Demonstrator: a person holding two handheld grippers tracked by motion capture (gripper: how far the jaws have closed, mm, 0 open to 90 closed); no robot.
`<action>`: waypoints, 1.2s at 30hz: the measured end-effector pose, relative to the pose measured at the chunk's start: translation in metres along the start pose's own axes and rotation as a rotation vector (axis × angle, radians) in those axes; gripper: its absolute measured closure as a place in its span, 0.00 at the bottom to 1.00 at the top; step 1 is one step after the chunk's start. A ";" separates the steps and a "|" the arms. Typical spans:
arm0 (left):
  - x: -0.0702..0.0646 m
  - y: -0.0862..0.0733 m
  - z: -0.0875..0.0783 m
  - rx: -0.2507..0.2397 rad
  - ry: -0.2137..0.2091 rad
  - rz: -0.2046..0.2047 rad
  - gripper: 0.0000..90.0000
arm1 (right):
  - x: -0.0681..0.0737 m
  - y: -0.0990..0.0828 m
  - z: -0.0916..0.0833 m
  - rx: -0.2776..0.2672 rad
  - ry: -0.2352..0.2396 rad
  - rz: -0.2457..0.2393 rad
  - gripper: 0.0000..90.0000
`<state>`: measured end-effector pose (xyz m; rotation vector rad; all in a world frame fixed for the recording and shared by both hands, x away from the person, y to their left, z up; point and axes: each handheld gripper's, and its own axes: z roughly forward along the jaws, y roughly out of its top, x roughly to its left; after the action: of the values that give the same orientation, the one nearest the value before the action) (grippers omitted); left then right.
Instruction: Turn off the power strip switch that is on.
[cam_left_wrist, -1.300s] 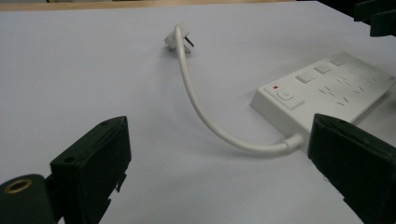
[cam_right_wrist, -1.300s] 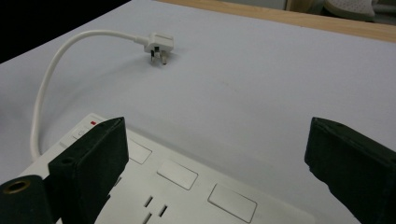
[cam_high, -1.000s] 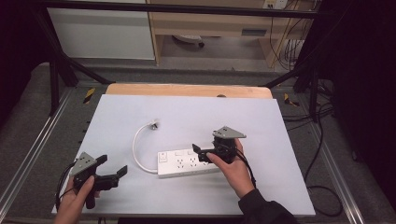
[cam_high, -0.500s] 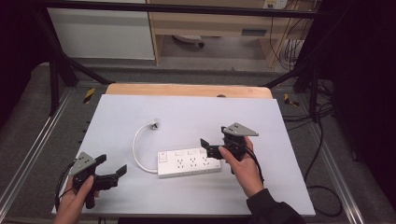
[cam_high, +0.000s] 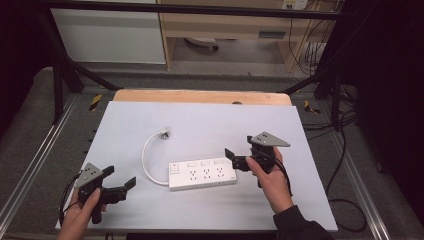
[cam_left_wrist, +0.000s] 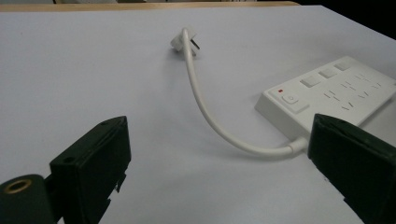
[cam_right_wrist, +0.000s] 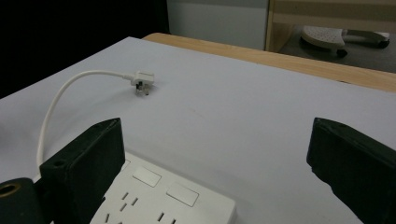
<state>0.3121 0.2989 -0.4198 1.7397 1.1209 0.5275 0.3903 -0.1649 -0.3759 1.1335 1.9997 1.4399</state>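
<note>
Left tongs (cam_high: 120, 186): nearest to us, at the near left corner of the surface (cam_high: 200, 120), held low in the left hand (cam_high: 82, 212); we see the 2 jaws spread wide with nothing between them.
Right tongs (cam_high: 235, 159): held in the right hand (cam_high: 270, 175), just beside the right end of the power strip; jaws spread wide, gripping nothing, and we cannot tell whether a jaw touches the strip.
Power strip (cam_high: 202, 173): white, lying flat near the middle of the surface, sockets and switches facing up, its long side roughly across our view.
Cord (cam_high: 146, 160): leaves the strip's left end and loops away toward the far side, resting on the surface.
Plug (cam_high: 164, 132): at the cord's far end, lying on its side, well apart from both tongs.
Risk 1: we judge the strip may skid on the smooth sheet if 1 jaw pushes its end before the other closes.
Risk 2: lifting the strip would drag the loose cord, and the plug could swing or snag.
Risk 3: a pinch across the socket face could press a switch.
</note>
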 end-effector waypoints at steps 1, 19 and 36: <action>0.000 0.000 0.000 0.000 0.000 0.002 0.06 | -0.001 0.000 -0.001 -0.003 -0.002 0.000 0.05; 0.000 0.000 0.000 0.000 0.000 -0.004 0.06 | -0.032 -0.021 -0.040 -0.008 -0.058 0.042 0.05; 0.001 0.000 0.000 -0.004 -0.002 -0.005 0.06 | -0.061 -0.063 -0.067 0.029 -0.124 0.089 0.07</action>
<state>0.3123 0.2994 -0.4201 1.7333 1.1224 0.5240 0.3530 -0.2609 -0.4158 1.3064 1.9123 1.3519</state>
